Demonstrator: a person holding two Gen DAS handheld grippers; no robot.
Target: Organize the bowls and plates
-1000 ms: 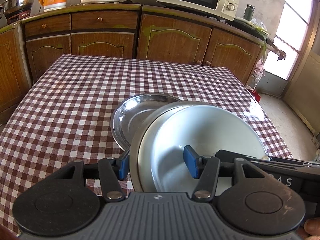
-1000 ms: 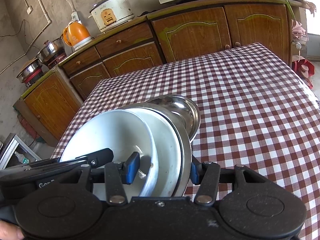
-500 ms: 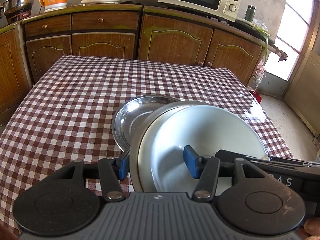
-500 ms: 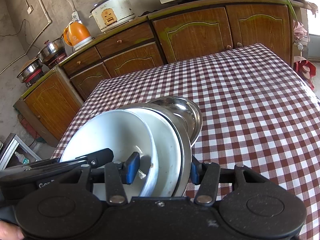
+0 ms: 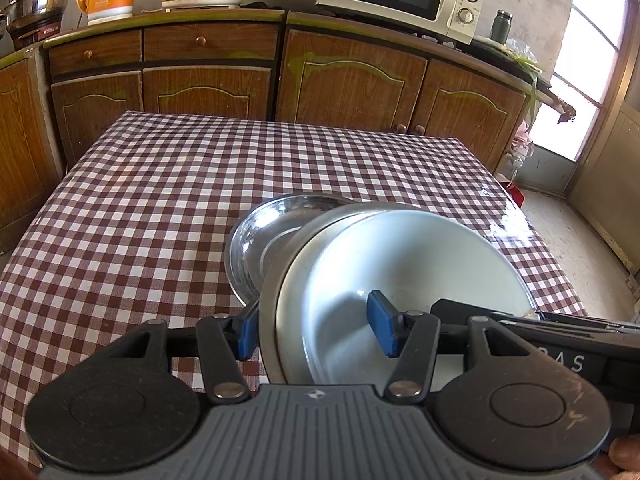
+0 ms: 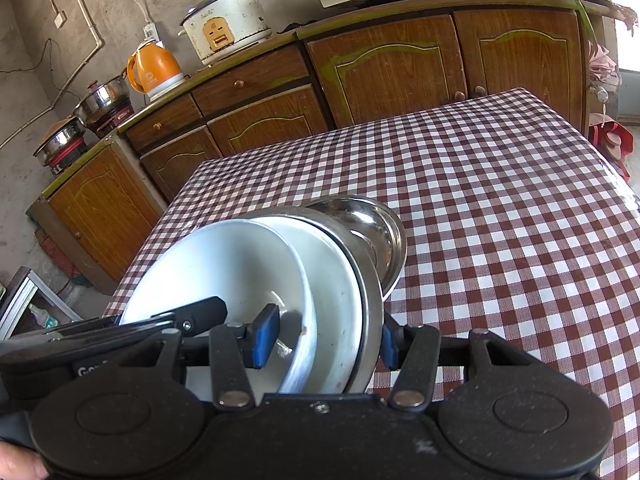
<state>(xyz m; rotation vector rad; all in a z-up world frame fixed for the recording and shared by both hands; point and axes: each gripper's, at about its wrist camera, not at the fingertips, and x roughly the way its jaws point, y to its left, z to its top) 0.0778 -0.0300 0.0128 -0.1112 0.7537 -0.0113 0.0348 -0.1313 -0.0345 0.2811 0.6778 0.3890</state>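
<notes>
The dishes were already gathered into one nested stack: a white bowl sat inside a white plate, and both sat in a steel plate. A second steel dish lay under the stack's far edge, at about 11 o'clock from it in the left wrist view.

The left gripper had its fingers clamped across the stack's left rim, one blue pad outside the steel plate and the other inside the bowl. The right gripper gripped the opposite rim the same way. The stack appeared tilted and lifted at its near side over the checked surface, though whether its far edge touched the steel dish could not be told.

The sorting looked mostly done. What seemed left was to settle the stack, probably onto or beside the steel dish, and let go. No other loose dishes showed on the surface.
</notes>
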